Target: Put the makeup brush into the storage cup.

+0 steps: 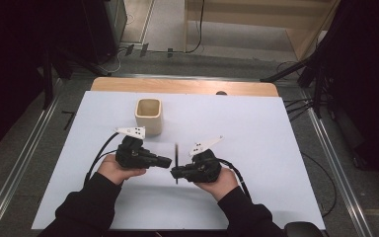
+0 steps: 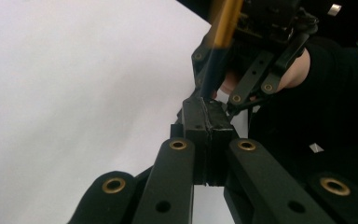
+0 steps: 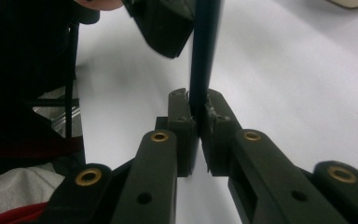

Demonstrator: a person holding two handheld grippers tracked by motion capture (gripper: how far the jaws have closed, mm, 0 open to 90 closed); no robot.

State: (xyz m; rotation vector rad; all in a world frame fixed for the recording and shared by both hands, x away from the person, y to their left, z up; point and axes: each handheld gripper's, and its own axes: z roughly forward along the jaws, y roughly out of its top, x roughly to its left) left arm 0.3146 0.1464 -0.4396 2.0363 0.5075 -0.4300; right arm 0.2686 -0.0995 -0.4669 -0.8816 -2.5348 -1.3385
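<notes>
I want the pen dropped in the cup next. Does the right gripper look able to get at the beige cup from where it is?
Probably yes. The right gripper, shut on the dark pen, sits a little nearer than the beige cup. Only bare white table lies between; the left gripper sits beside that path.

Item count, as visible:

- Tools: two. One left tool point(image 1: 167, 161) and one right tool point(image 1: 174, 172), each held in one hand. Each tool carries two black jaws, four jaws in total.
- Hands: two, a left hand point(image 1: 114, 169) and a right hand point(image 1: 220, 183).
- Grey three-cornered plates: two, one on top of each tool.
- Trailing cables: two, one per tool.
- Pens: one dark pen point(image 1: 176, 163), a slim stick with a yellow section seen in the left gripper view point(image 2: 223, 23).
- Cups: one beige cup point(image 1: 148, 116), square-shaped with an open top.
- Counters: one counter point(image 1: 256, 138) with one white cover sheet.
</notes>
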